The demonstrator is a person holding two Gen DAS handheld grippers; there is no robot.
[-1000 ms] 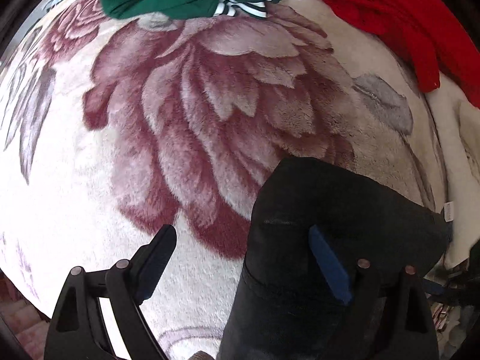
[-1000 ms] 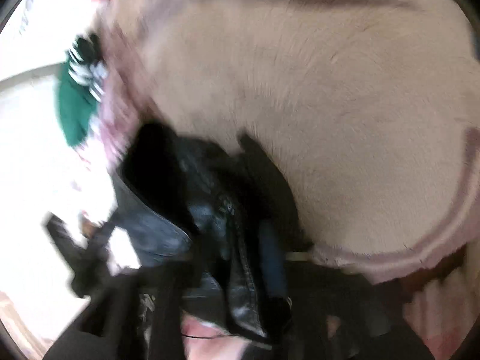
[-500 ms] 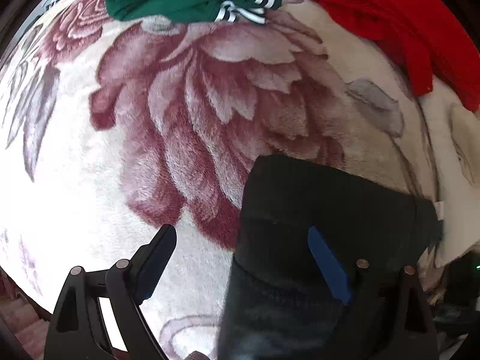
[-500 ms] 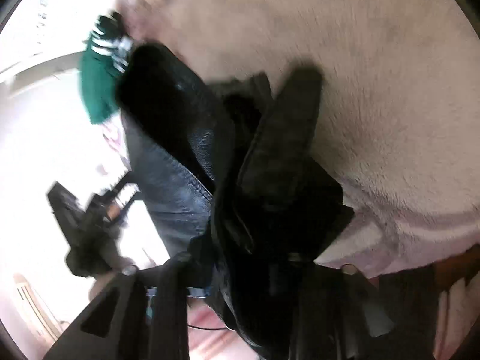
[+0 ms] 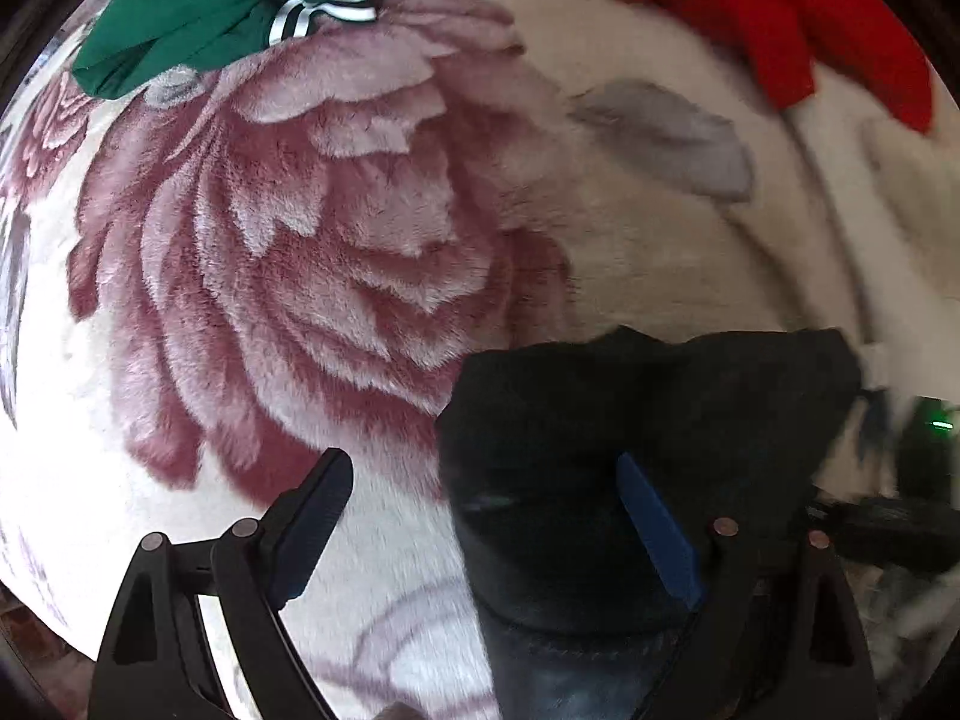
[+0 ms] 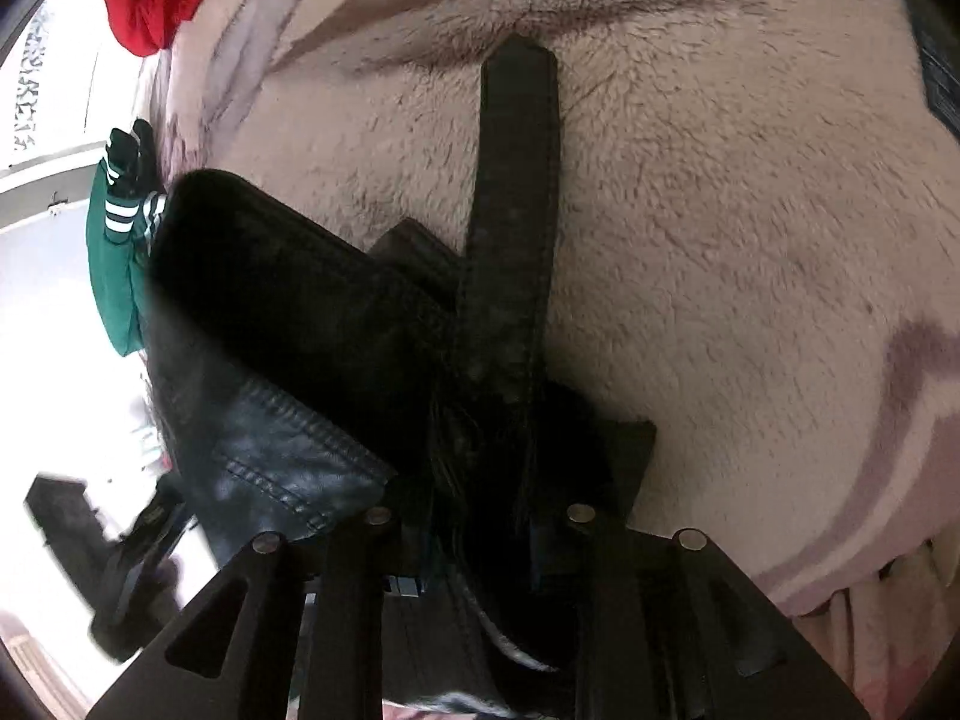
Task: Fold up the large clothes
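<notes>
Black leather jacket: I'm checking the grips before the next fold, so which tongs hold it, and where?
The right tongs are shut on the black leather jacket at a bunched edge by its strap. The left tongs are open, holding nothing.

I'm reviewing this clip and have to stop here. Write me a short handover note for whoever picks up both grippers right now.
Right gripper: jaws have just been closing and are clamped on a bunch of the black leather jacket; a strap of it lies forward across the blanket.
Left gripper: wide open, hovering above the jacket's edge, holding nothing.
Green striped garment and red garment lie at the blanket's far side, the green one apparently already folded.
Done: jacket gathered into a rough bundle on the blanket.
Left: probably lay it flat, fold it neatly, then deal with the red one.
</notes>
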